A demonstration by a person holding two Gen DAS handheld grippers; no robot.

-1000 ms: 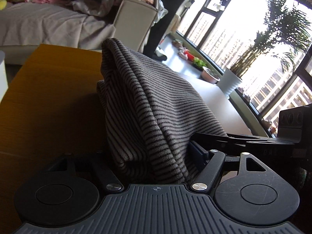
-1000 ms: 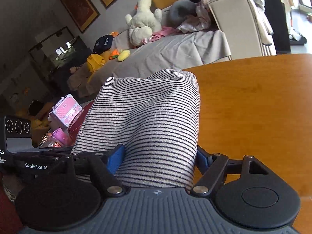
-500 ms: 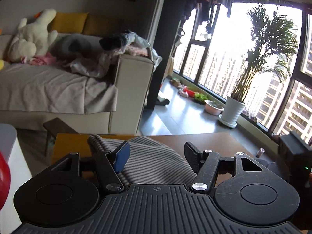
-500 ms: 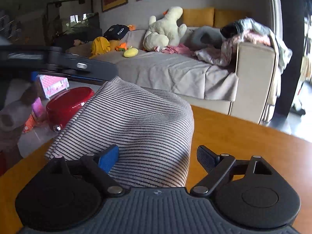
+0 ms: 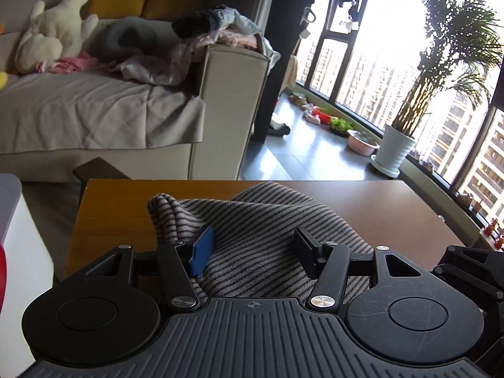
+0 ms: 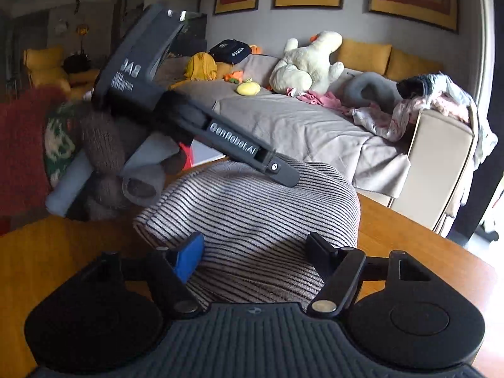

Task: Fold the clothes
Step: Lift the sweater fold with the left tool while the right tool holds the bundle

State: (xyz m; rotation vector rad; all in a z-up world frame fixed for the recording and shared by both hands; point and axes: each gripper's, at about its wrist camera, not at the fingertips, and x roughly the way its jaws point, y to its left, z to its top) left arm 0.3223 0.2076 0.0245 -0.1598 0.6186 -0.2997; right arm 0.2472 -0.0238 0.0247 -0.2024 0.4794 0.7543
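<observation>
One striped garment (image 5: 261, 233) lies bunched on the wooden table (image 5: 113, 208), between two grippers. The left gripper (image 5: 252, 252) has its jaws spread, cloth lying loose between them. The right gripper (image 6: 255, 255) is likewise spread over the same garment (image 6: 252, 208). Beyond stands one sofa (image 5: 94, 116) with one plush toy (image 6: 307, 63).

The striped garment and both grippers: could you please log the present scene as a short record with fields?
garment: striped garment, bunched in a heap on the wooden table
left gripper: open, fingers either side of the cloth
right gripper: open, fingers either side of the cloth
fold state: not flat, not yet neatly folded
background: sofa with a plush toy
</observation>
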